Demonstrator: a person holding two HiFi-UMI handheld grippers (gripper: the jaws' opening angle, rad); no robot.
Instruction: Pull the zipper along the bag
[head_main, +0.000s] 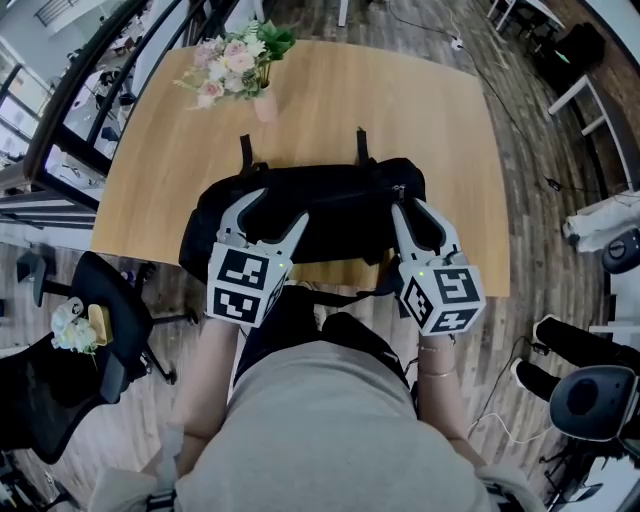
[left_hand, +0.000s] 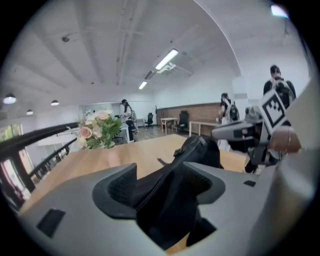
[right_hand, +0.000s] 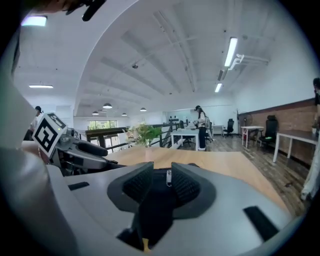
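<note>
- A person's grey top (head_main: 330, 430) is filling the bottom of the head view, with both forearms reaching forward from it
- The left tool (head_main: 281, 207) (left_hand: 160, 172) is pointing away from the person over the left half of the bag; its jaws are standing wide apart, with black fabric lying in the gap and neither pad pressing on it
- The right tool (head_main: 410, 207) (right_hand: 168, 175) is pointing the same way over the bag's right end; its jaws are standing slightly apart, and a small metal zipper pull (right_hand: 169, 178) is hanging upright in the gap between the pads
- Each tool is carrying a marker cube (head_main: 245, 283) printed with black-and-white square patterns
- The black bag (head_main: 330, 210) is lying at the near edge of the wooden tabletop (head_main: 330, 100), its long axis running left to right across the head view
- Two straps (head_main: 245, 150) are pointing off the bag's far side toward the middle of the tabletop
- A bunch of pink and white flowers (head_main: 235, 62) is standing at the far left corner, well apart from the bag
</note>
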